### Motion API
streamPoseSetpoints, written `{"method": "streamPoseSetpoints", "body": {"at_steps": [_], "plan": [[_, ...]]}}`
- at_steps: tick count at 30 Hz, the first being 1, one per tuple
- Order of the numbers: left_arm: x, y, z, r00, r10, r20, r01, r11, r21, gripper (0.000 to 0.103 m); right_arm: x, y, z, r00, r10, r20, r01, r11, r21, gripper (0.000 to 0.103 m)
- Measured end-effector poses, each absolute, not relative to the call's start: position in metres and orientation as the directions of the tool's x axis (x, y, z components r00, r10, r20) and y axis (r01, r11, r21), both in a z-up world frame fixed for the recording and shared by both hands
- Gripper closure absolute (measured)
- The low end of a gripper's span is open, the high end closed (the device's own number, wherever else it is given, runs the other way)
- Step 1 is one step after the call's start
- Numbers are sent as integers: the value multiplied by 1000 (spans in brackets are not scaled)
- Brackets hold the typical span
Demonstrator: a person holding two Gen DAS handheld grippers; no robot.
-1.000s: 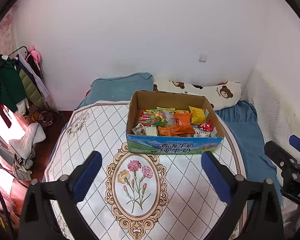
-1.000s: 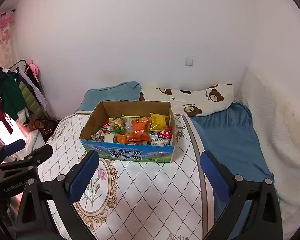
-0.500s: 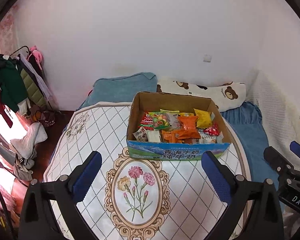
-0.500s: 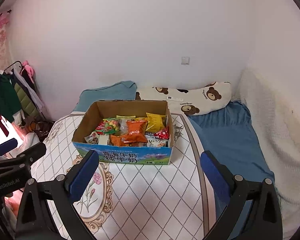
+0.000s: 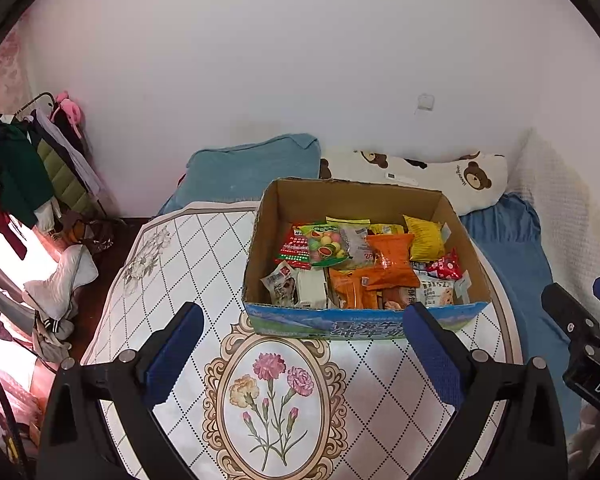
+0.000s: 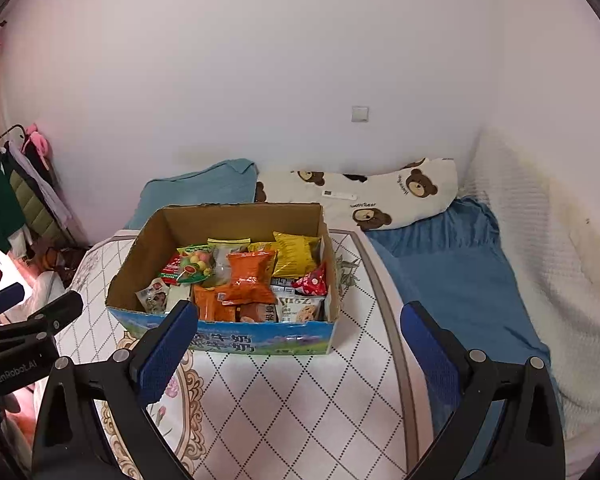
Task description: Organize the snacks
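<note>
Left fingers: I have the left gripper [image 5: 298, 354] spread wide with nothing between its blue pads [image 5: 172, 354]; it hangs above the table, short of the box.
Right fingers: I see the right gripper [image 6: 296, 354] just as wide apart and empty, its left pad [image 6: 166, 350] overlapping the box's front wall in view.
Box: the cardboard box [image 5: 352, 200] stands open-topped on the table at 12 o'clock from the left gripper and 11 o'clock from the right; plain brown walls inside, a blue printed front panel with white Chinese characters.
Snacks: all lie loose inside the box [image 6: 236, 216]. I make out an orange crinkled bag [image 5: 390, 260] on top near the middle, a yellow bag [image 5: 424, 238] at its 1 o'clock, a green pack of round candies [image 5: 326, 242] at its 10 o'clock, a small red pack with white dots [image 5: 446, 268] at its 3 o'clock, and pale cookie packs [image 5: 436, 294] along the front wall.
Table: a round table [image 5: 180, 264] under a white diamond-patterned cloth with a framed carnation medallion [image 5: 274, 404], which sits at 6 o'clock from the box.
Background: a blue pillow [image 5: 252, 172] and a bear-print pillow [image 5: 440, 178] lie behind the box against the white wall; clothes [image 5: 20, 176] hang at 9 o'clock.
</note>
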State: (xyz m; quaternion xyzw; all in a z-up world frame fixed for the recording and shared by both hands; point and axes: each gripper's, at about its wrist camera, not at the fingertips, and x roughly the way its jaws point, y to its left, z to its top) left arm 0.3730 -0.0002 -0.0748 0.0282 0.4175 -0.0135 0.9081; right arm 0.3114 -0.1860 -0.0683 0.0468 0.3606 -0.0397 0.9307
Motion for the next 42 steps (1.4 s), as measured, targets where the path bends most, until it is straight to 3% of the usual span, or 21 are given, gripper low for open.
{"method": "streamPoseSetpoints", "body": {"at_steps": [42], "plan": [[379, -6, -80, 643, -13, -766, 89, 994, 58, 1, 315, -188, -77, 725, -16, -688, 96, 992, 78, 0]]}}
